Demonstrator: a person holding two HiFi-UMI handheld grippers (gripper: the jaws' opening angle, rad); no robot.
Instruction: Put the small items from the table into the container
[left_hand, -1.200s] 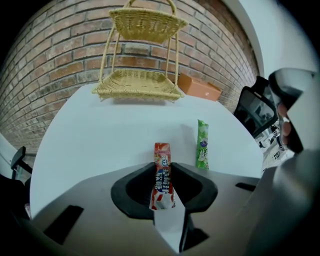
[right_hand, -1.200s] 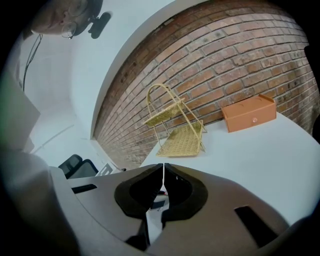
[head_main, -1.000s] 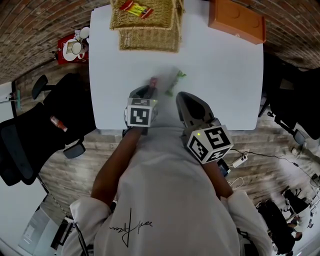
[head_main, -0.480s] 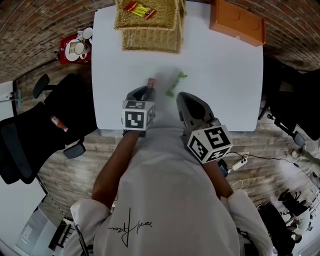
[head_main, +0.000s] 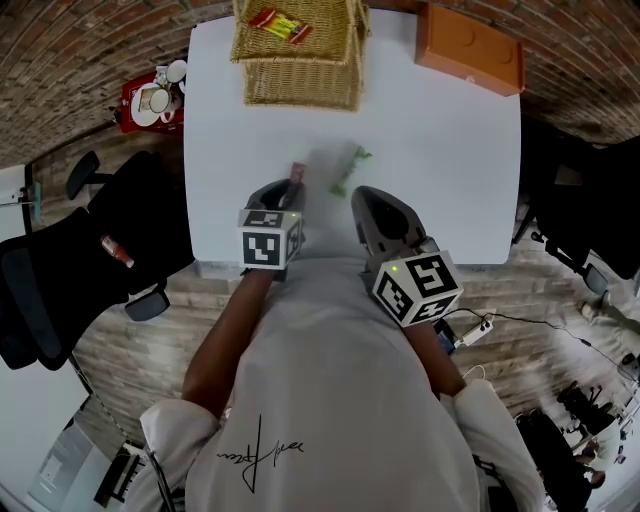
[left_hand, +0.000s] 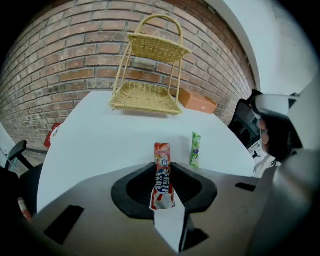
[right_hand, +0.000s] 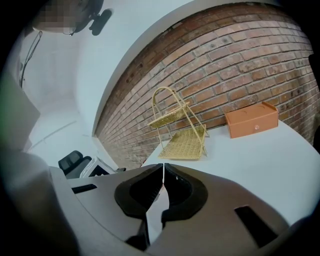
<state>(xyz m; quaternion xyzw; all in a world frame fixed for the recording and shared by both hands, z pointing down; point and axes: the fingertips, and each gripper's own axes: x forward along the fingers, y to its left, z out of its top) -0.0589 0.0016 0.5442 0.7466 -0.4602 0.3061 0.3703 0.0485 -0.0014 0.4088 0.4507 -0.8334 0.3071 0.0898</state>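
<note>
Left gripper: jaws narrowly apart and closed on the red candy. The fingers press the packet's two long edges. Its lower end sits in the gap, and its upper end projects toward 12 o'clock, beyond the tips. In the head view this candy shows just past the gripper's tips, toward 1 o'clock from its marker cube.

Right gripper: jaws fully together, tips meeting in a thin line, nothing between them. It is at 4 o'clock from the left gripper, above the near edge of the table.

Green candy: lies flat on the table at 3 o'clock from the red candy, apart from it and touched by neither gripper.

Basket: two-tier wicker stand at the table's 12 o'clock edge. A red-and-yellow packet lies in its upper tier. Box: orange, at 3 o'clock from the basket.
</note>
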